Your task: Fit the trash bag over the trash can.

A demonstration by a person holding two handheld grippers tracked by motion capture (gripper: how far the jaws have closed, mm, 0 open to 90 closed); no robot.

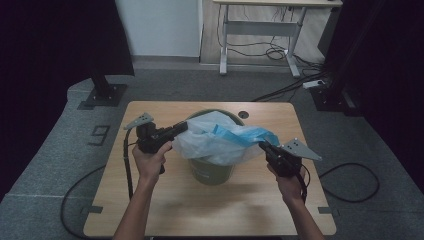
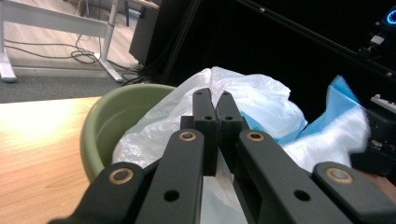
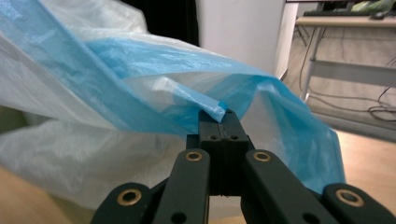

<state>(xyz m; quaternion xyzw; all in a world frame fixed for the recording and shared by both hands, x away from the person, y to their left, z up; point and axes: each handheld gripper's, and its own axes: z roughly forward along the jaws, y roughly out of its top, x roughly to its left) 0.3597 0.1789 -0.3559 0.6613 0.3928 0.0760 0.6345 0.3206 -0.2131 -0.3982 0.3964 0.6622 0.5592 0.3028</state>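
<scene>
**Both grippers pinching the bag over the green bin**

So the person had both forearms coming in low toward the bin point(image 1: 212, 167), one on each side. The left gripper point(image 1: 181, 127) sat just left of the bin's rim, held roughly level and pointing across toward the bin. The right gripper point(image 1: 263, 146) was off the bin's right side, also about level, aimed back toward the bin and a bit away from the person. Grey plates stuck up on top of each.

Jaws: in the left gripper view the left gripper point(image 2: 213, 100) had its jaws squeezed together on the white film of the bag point(image 2: 261, 100). In the right gripper view the right gripper point(image 3: 219, 116) was clamped tight on a rolled bit of the bag's blue edge point(image 3: 154, 60), a little nub of plastic poking out past the tips. So both had hold of the bag, no gap showing.

Around it: the bin stood near the middle of the table point(image 1: 160, 205), slightly toward the far edge. A small round hole point(image 1: 243, 115) sat in the tabletop just behind the bin. Cables trailed on the floor off both sides, and a desk frame point(image 1: 260, 30) stood well behind the bin. Nothing sat between the grippers and the bin.

The bag point(image 1: 210, 142) was bunched over the bin's mouth and hanging into it, covering most of the opening. It was stretched side to side between the two grippers, so its long axis ran left-right across the bin, with the blue edge point(image 1: 245, 135) trailing toward the right gripper.
</scene>
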